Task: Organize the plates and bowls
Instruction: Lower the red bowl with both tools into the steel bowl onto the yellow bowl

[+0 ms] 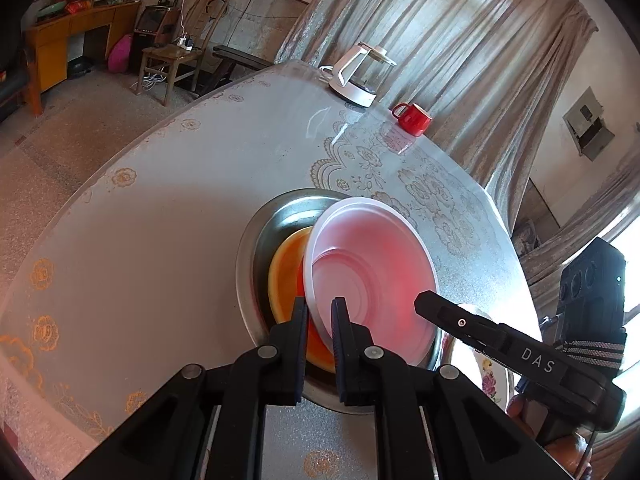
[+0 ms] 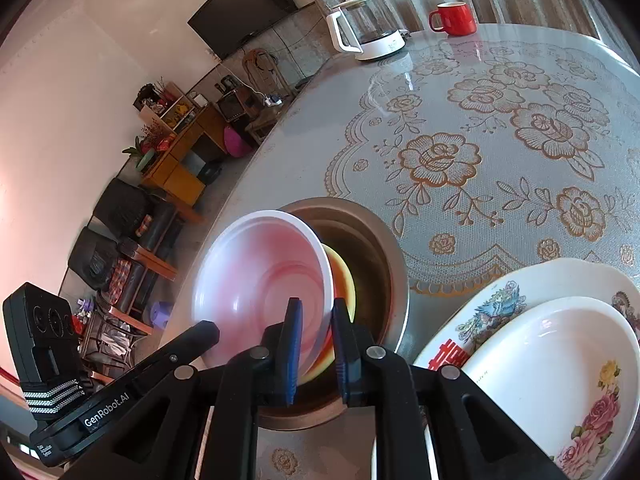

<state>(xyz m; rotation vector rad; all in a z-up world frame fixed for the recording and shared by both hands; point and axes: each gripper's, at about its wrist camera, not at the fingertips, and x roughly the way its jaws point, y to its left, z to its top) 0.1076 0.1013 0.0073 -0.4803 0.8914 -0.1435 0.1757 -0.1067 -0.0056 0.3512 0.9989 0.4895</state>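
Note:
A translucent white plastic bowl (image 1: 372, 272) is held tilted over a steel basin (image 1: 260, 236), with an orange bowl (image 1: 286, 276) inside the basin beneath it. My left gripper (image 1: 320, 320) is shut on the white bowl's near rim. My right gripper (image 2: 314, 320) is shut on the same white bowl (image 2: 256, 276) at its opposite rim, above the orange bowl (image 2: 344, 276) and steel basin (image 2: 376, 256). Each gripper's body shows in the other's view. Two stacked floral plates (image 2: 552, 344) lie right of the basin.
A white-based glass kettle (image 1: 362, 76) and a red mug (image 1: 412, 118) stand at the table's far edge. The floral tablecloth (image 2: 480, 140) covers the round table. Chairs and cabinets stand on the floor beyond the left edge.

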